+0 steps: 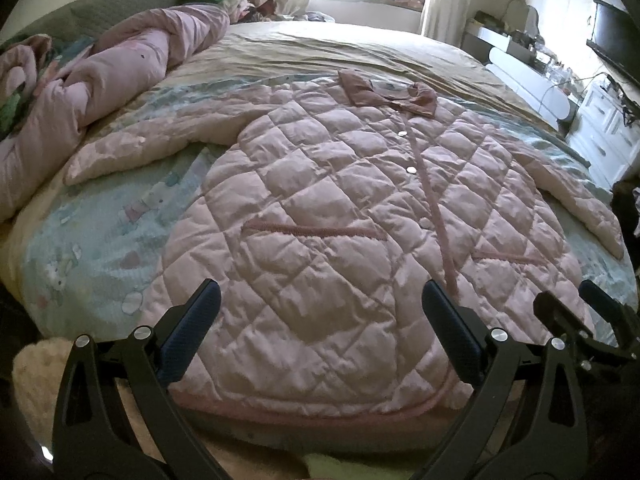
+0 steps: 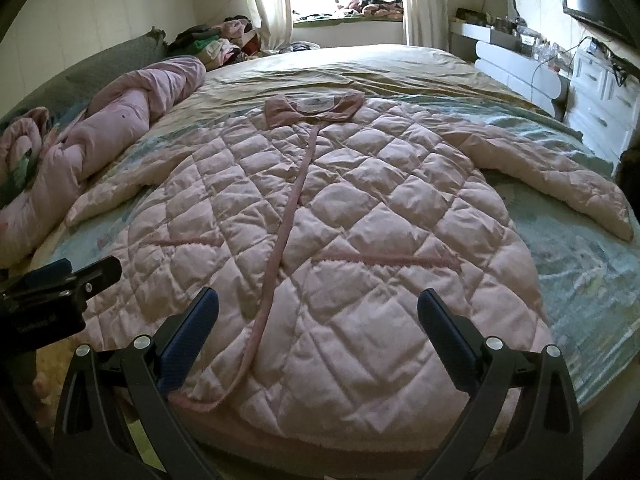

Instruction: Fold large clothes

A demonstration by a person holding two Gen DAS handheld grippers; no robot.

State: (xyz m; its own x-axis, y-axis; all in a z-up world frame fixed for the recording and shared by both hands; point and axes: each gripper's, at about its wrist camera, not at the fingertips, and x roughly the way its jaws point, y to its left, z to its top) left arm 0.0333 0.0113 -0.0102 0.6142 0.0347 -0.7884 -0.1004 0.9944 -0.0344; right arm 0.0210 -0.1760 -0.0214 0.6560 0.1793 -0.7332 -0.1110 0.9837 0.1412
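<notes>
The left gripper [image 1: 320,328] has its jaws spread wide and holds nothing; its blue-padded fingers [image 1: 192,328] hang just above the hem of the quilted pink coat [image 1: 320,208], and I cannot tell whether the tips brush the fabric. The right gripper [image 2: 318,328] stands just beside it to the right, equally wide and equally empty, over the same hem with the coat's front band running up from near its left finger.

Ahead of both grippers the coat lies front-up and spread flat on the bed [image 1: 360,48], hem nearest, collar [image 2: 316,110] farthest, one sleeve [image 1: 132,148] angled out to the left and the other sleeve [image 2: 560,176] out to the right. That layout reads as preparation: flattened and buttoned shut, sleeves clear of the body, so that each side can be folded inward cleanly. The two grippers held open at the hem suggest no fold has begun and that a hold on the fabric comes next.

Farther left of the left gripper a rolled pink quilt [image 1: 100,80] lies along the bed's edge, well apart from the coat.
</notes>
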